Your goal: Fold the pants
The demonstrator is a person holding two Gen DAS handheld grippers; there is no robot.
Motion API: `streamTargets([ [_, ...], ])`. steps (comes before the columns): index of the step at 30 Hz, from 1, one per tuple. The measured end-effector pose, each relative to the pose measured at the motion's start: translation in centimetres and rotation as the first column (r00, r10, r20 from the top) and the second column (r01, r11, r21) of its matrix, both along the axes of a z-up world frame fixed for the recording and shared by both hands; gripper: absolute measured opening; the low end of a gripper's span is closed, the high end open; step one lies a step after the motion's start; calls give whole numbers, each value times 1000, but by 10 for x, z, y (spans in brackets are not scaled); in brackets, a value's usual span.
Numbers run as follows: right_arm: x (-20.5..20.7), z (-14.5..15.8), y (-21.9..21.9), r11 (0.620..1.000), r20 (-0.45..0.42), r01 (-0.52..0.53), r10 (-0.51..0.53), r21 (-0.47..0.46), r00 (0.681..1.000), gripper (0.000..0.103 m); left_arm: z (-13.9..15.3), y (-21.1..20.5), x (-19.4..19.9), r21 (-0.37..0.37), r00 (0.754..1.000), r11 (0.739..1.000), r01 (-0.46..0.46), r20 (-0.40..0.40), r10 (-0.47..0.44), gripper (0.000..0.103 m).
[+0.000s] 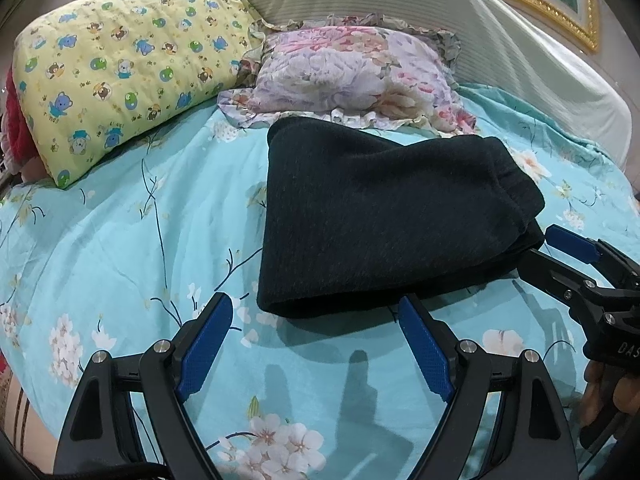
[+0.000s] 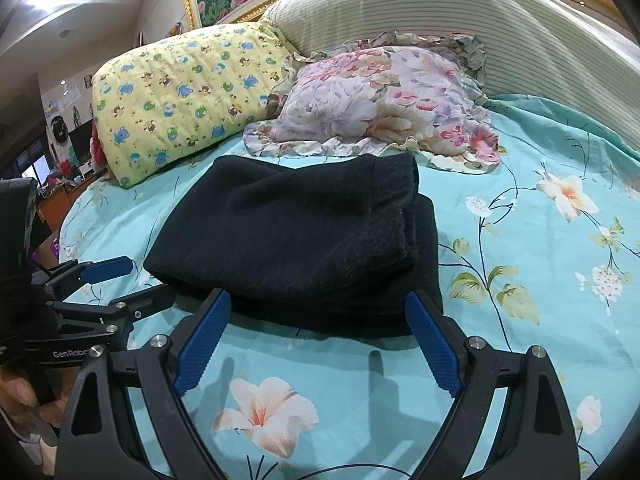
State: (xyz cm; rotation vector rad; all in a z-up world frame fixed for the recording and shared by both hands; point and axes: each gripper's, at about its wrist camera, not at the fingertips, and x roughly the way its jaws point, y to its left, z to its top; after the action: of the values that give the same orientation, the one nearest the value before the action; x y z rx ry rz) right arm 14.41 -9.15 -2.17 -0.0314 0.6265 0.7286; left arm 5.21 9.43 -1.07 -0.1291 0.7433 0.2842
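Observation:
The dark pants lie folded into a compact stack on the turquoise flowered bedspread, just in front of the pillows; they also show in the right wrist view. My left gripper is open and empty, hovering just short of the stack's near left corner. My right gripper is open and empty, its fingers spread at the stack's near edge. In the left wrist view the right gripper sits at the stack's right corner. In the right wrist view the left gripper sits beside the stack's left edge.
A yellow bear-print pillow and a floral ruffled pillow lie behind the pants. A striped cream bolster leans on the gold-framed headboard. The bed's left edge drops toward a cluttered room.

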Motion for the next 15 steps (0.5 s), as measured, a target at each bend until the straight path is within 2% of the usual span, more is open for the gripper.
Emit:
streamTargets([
  [15,2,3,-2,1000,8,7,-7,6,1000,89,3,0,1,-6,1000,1000,9,9,-9,85],
])
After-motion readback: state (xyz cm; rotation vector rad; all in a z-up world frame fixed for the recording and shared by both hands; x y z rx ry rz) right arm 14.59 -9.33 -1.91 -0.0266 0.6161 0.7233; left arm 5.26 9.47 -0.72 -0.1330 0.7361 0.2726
